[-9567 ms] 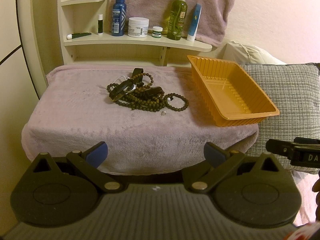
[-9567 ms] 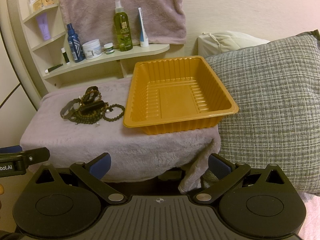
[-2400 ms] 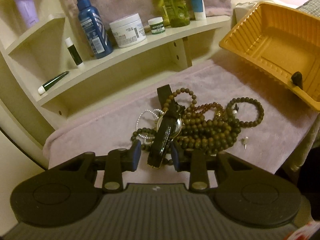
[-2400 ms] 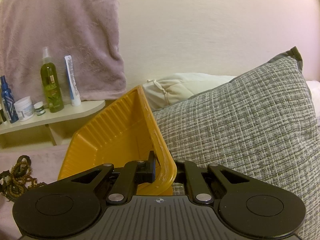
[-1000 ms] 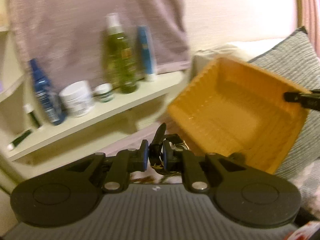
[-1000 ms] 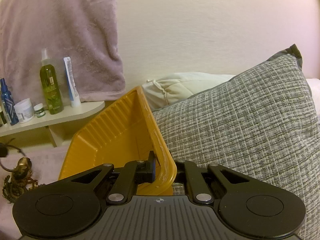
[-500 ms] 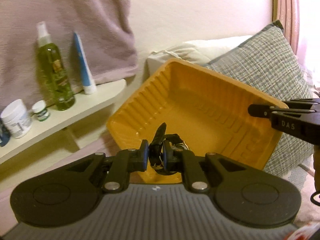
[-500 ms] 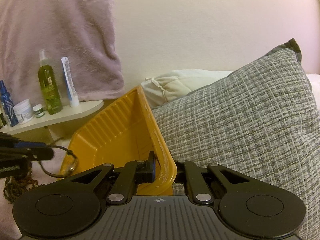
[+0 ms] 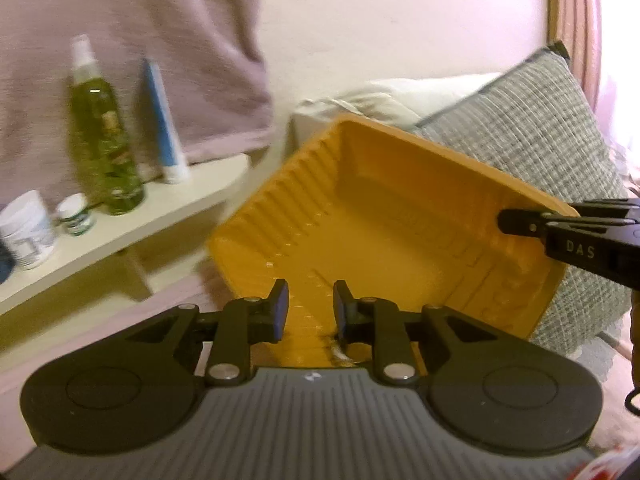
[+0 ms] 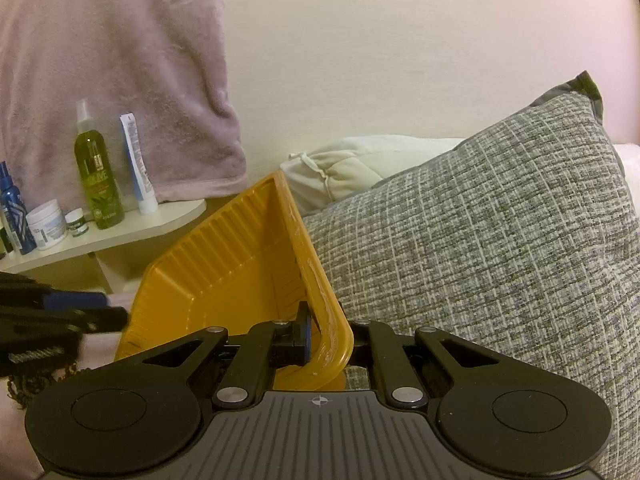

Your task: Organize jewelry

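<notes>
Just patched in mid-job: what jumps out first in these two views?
The orange tray dominates both views, tilted up against the grey woven pillow, with the right tongs clamped shut on its near rim. The left tongs hang over the tray's low end, their jaws just opened with nothing between them. Behind on the left, a shelf of bottles and jars stands under a draped mauve towel.

A green spray bottle [image 10: 98, 176], a blue tube [image 10: 138, 166] and two white jars [image 10: 47, 230] are carried by the pale shelf [image 10: 132, 226].
</notes>
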Motion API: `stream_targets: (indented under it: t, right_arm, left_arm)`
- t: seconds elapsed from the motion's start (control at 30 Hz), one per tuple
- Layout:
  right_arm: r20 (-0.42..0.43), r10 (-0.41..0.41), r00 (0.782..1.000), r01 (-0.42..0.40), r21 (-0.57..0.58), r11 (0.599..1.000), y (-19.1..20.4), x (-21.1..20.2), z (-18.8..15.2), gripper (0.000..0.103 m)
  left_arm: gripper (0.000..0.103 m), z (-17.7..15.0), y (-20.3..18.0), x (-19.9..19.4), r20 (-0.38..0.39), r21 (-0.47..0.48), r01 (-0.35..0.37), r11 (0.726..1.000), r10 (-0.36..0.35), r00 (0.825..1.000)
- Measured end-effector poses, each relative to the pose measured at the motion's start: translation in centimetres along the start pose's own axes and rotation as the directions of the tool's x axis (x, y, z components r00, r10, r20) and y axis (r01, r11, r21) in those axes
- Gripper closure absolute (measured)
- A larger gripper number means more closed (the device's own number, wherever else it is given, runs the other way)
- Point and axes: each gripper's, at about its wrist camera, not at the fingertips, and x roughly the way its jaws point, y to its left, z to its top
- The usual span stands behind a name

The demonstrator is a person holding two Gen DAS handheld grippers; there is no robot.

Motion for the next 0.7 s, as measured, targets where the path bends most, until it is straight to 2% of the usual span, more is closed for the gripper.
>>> stream_targets:
  t: [0.17,0.4,0.57,0.7]
  right_arm:
    - [0.000,-0.001,1.000,0.001,-0.002,1.000,0.1,0.0,0.0,0.094]
    - [0.004,-0.005,1.000,0.005,-0.007,1.000,0.3,0.0,0.0,0.094]
    - [0.004,-0.008,1.000,0.008,-0.014,1.000,0.5,0.0,0.1,0.094]
    - [0.004,-0.005,1.000,0.005,-0.023,1.000,0.4,0.1,0.2,0.094]
  left_arm:
    - [0.081,-1.3,3.0,-2.7,0.018,-0.043,-0.096,0.994,0.097,0.995]
    - [0.080,-5.0,8.7,-6.3,-0.017,-0.104,-0.267,0.958,0.267,0.964]
    - [0.080,-7.9,11.2,-8.0,-0.050,-0.159,-0.325,0.932,0.321,0.946]
    - [0.080,-10.0,11.2,-8.6,-0.069,-0.177,-0.342,0.923,0.335,0.940]
